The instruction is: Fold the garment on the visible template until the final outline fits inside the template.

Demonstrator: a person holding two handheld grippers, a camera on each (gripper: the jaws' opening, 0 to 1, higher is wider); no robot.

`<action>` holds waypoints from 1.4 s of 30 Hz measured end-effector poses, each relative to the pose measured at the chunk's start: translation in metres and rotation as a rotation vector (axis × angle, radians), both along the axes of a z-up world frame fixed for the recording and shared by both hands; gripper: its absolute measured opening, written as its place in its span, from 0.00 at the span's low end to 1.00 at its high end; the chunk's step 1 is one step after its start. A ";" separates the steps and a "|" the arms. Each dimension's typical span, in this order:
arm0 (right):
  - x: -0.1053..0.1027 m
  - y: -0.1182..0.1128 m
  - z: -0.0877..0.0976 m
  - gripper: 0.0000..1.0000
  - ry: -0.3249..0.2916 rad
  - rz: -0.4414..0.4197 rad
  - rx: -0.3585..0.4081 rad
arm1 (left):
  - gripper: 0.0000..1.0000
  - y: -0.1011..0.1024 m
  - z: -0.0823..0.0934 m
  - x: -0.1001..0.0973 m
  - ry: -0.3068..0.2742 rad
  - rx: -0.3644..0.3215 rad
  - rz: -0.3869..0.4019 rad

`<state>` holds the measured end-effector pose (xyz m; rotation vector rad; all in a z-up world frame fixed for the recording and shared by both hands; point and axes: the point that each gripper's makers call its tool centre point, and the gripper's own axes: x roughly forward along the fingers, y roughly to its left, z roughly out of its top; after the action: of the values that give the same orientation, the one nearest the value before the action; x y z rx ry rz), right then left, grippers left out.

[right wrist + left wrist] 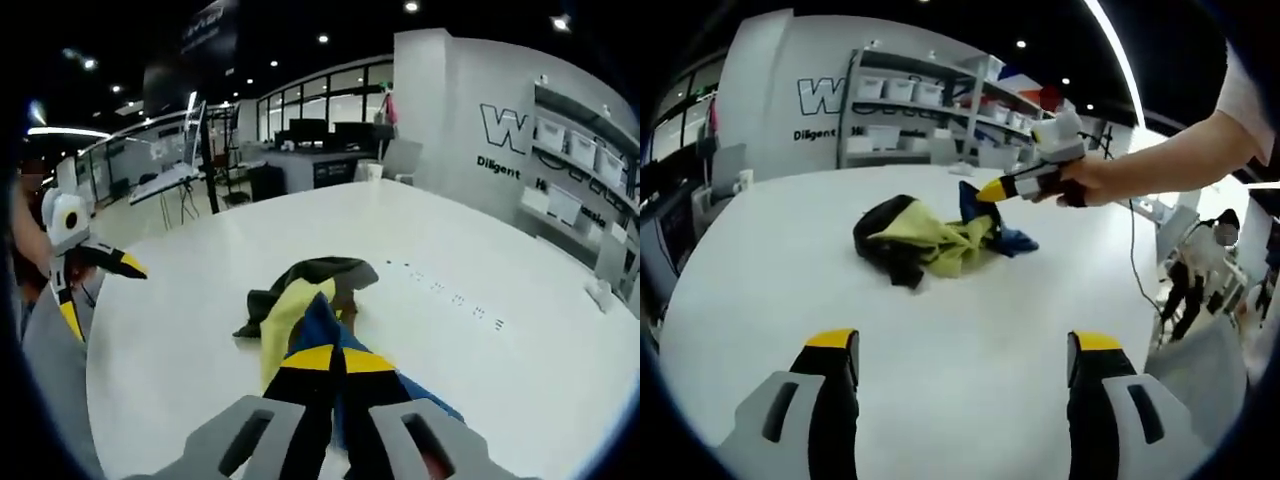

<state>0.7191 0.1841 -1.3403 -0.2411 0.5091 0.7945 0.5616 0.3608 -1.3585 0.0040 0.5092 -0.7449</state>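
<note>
Crumpled yellow, black and blue garment (930, 240) lies on smooth white counter (970, 350). Left claw (965, 345) wide; right claw (330, 362) pinching garment's blue fabric.

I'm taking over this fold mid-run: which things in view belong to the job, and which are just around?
For the job:
garment, crumpled in a heap
white table it lies on
left gripper, jaws apart
right gripper, jaws together over the garment's blue part

Just around:
shelving with bins
desks and monitors
person standing off the table's edge
</note>
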 end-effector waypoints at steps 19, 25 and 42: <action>-0.075 0.008 -0.006 0.00 0.027 0.151 0.028 | 0.83 -0.009 0.008 0.004 -0.012 0.011 -0.043; -0.097 0.005 -0.011 0.00 0.038 0.192 0.029 | 0.81 -0.015 0.011 0.010 -0.018 0.017 -0.065; -0.150 -0.001 -0.024 0.00 0.057 0.275 -0.005 | 0.76 -0.037 0.026 0.037 -0.044 0.043 -0.177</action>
<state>0.5696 0.1836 -1.3646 -0.2972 0.5380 1.0701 0.5987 0.3233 -1.3322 0.1068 0.4871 -0.9045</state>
